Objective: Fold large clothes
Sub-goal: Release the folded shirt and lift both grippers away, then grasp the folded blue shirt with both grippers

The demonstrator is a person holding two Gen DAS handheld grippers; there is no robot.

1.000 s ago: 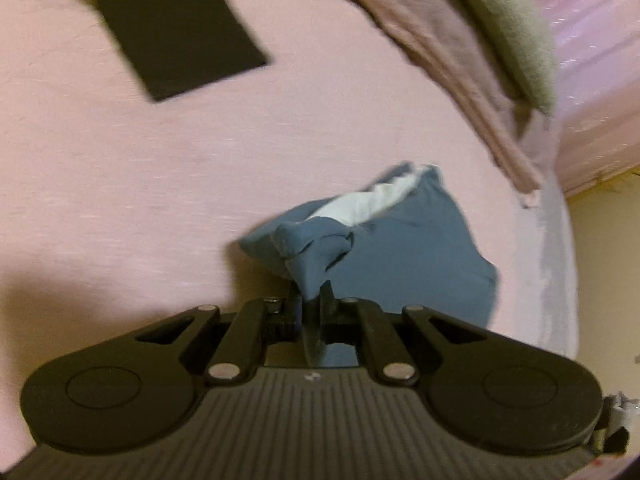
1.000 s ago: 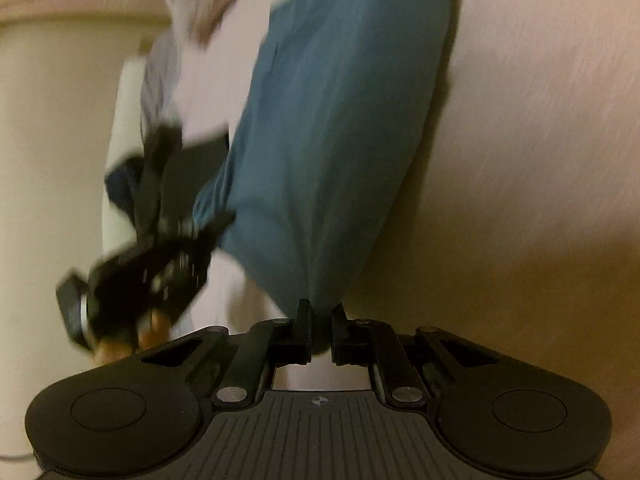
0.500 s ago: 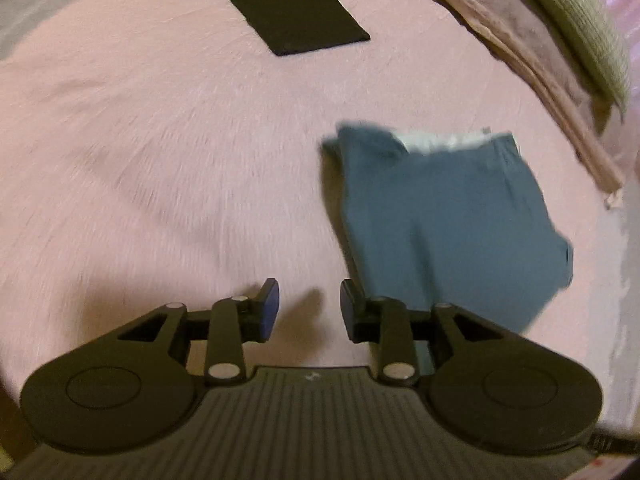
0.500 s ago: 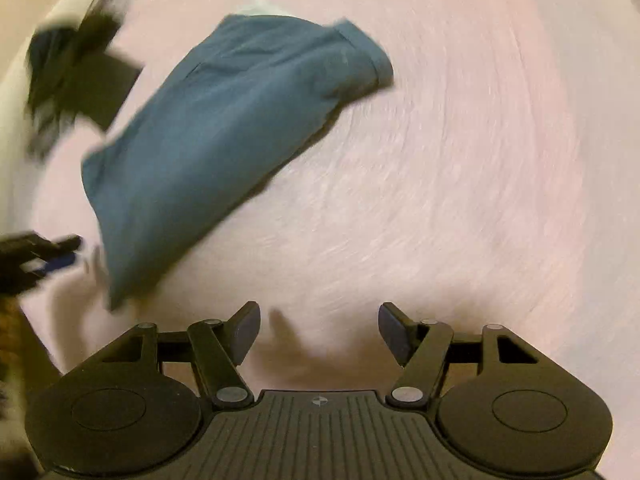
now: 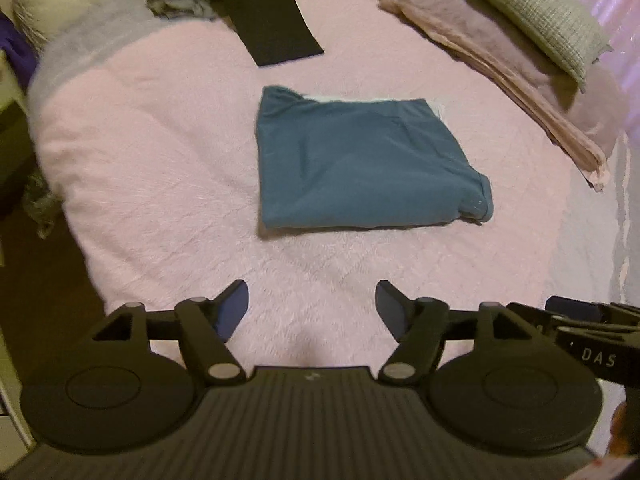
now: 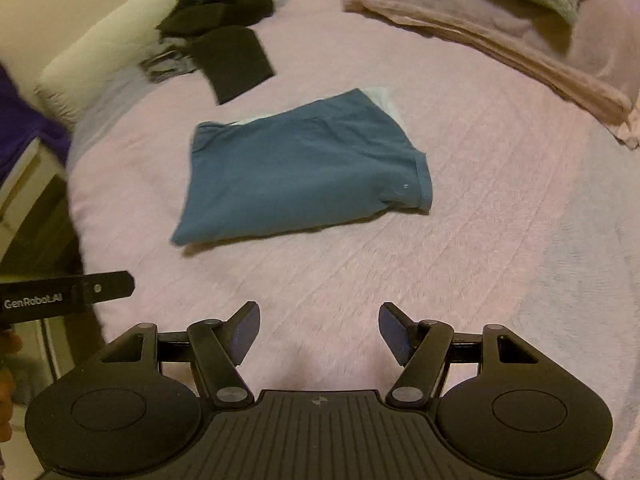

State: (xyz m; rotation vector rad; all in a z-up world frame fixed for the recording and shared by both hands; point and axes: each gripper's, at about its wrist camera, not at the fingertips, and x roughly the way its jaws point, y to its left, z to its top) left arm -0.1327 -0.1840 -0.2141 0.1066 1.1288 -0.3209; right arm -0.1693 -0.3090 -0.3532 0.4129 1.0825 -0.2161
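Pink bedspread [image 5: 168, 168] covered the bed. Folded blue garment [image 5: 356, 160] lay flat at its middle. Beyond the garment: black folded cloth [image 5: 276, 28], pillow [image 5: 532, 12]. Left gripper [image 5: 312, 304] hung above the garment's near edge, jaws just spreading, nothing between. Right gripper [image 6: 314, 328] likewise, jaws apart, empty.

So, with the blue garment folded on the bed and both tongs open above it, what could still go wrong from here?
1. The folded blue garment has a white layer peeking out at its far edge, so the fold may be uneven.
2. Its rolled hem corner bulges and could spring open.
3. The black folded cloth lies close behind; sliding the garment back might disturb it.
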